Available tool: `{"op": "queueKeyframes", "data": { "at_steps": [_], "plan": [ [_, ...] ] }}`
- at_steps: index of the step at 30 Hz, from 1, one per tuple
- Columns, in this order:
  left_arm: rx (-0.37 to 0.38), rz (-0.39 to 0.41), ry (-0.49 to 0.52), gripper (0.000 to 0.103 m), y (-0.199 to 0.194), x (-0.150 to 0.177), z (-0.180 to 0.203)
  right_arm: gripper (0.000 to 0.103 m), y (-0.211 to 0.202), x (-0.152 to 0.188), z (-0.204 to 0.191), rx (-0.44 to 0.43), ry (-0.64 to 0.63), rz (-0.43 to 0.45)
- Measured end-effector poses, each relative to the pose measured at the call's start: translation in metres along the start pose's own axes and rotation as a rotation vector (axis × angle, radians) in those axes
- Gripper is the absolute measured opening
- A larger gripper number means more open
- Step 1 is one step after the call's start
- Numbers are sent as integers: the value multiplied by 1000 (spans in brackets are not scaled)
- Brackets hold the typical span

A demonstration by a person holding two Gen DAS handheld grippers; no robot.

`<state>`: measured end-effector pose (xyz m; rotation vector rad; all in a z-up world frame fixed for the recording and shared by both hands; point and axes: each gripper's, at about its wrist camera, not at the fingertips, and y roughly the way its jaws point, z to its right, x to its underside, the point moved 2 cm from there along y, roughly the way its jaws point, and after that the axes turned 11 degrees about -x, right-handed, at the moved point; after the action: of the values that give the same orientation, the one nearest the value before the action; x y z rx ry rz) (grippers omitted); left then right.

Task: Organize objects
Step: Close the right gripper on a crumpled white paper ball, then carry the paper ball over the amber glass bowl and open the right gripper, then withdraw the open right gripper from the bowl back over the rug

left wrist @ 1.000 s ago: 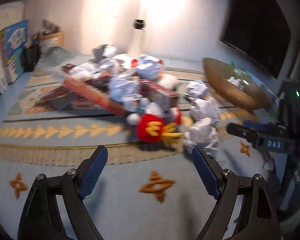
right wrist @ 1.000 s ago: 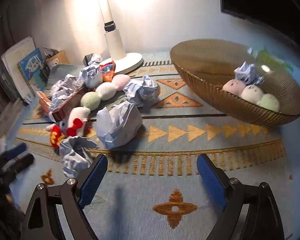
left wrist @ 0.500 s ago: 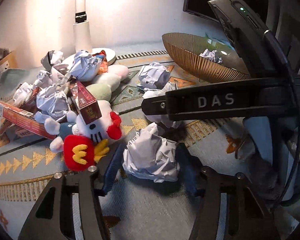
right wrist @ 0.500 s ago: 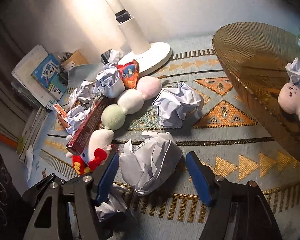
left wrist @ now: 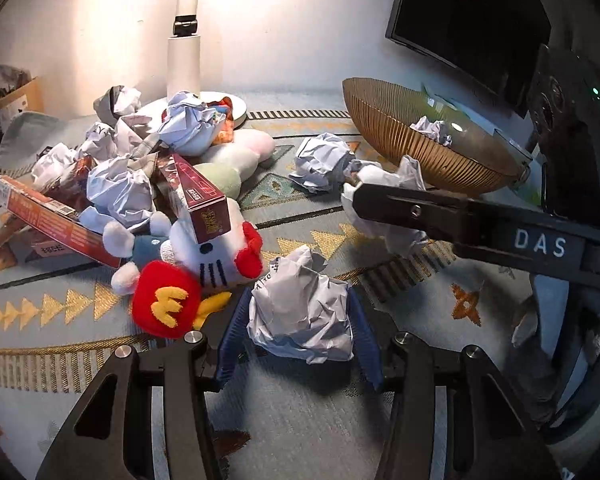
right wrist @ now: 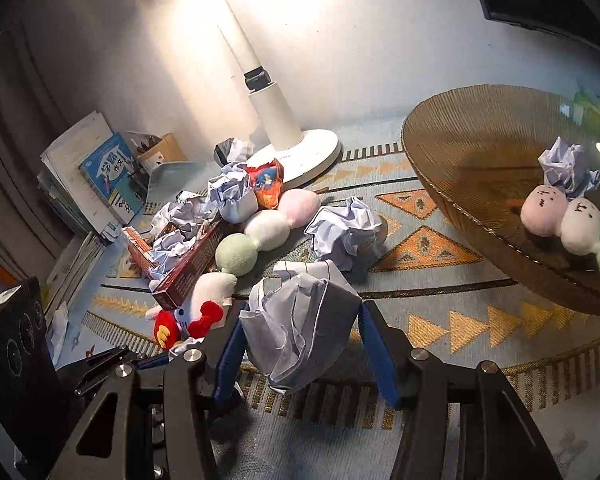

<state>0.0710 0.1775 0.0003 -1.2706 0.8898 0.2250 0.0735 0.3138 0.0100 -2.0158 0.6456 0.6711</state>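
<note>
Left hand-held gripper [left wrist: 300, 320] was closing on a crumpled paper ball [left wrist: 300, 316] on the rug [left wrist: 60, 360] beside a plush toy [left wrist: 204, 256]; right hand-held gripper [right wrist: 300, 344] was closing around another paper wad [right wrist: 300, 328] near the bowl [right wrist: 460, 160].

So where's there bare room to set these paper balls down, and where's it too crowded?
Bare rug lies in front of the bowl, and most of the bowl's floor is open beside its plush dumplings. The pile from the boxes to the lamp base is crowded.
</note>
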Motion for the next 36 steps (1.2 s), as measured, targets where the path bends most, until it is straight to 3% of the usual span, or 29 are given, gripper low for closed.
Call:
{"op": "queueKeyframes", "data": {
  "at_steps": [4,9,12,14,16,17,20,25,26,27,28,31,36],
  "plan": [
    [-39,-7,54,46,-2,4,12,54,-26,15,11,-29,137,-60],
    [12,67,63,45,-30,-19,42,55,-109,4,18,12,126,93],
    [42,135,73,46,-44,-57,71,55,-150,-16,31,98,132,179],
    [64,149,77,46,-41,-85,90,55,-168,-31,43,201,118,224],
    [64,153,77,46,-30,-108,104,55,-180,-43,65,246,158,244],
    [63,146,75,46,-21,-119,111,55,-183,-46,76,256,182,246],
    [85,110,41,46,7,-142,123,55,-179,-55,115,392,245,202],
    [66,110,-15,51,41,-161,132,56,-158,-70,149,413,276,165],
    [62,111,-25,58,44,-163,131,67,-156,-74,153,443,278,160],
    [70,107,-26,74,47,-166,131,78,-153,-78,157,446,268,161],
    [77,100,-31,81,48,-168,129,82,-152,-80,159,464,261,165],
    [84,118,-60,85,39,-166,118,83,-151,-78,152,532,226,161],
    [78,177,-89,85,-6,-140,84,83,-155,-59,121,478,184,178]
  ]
}}
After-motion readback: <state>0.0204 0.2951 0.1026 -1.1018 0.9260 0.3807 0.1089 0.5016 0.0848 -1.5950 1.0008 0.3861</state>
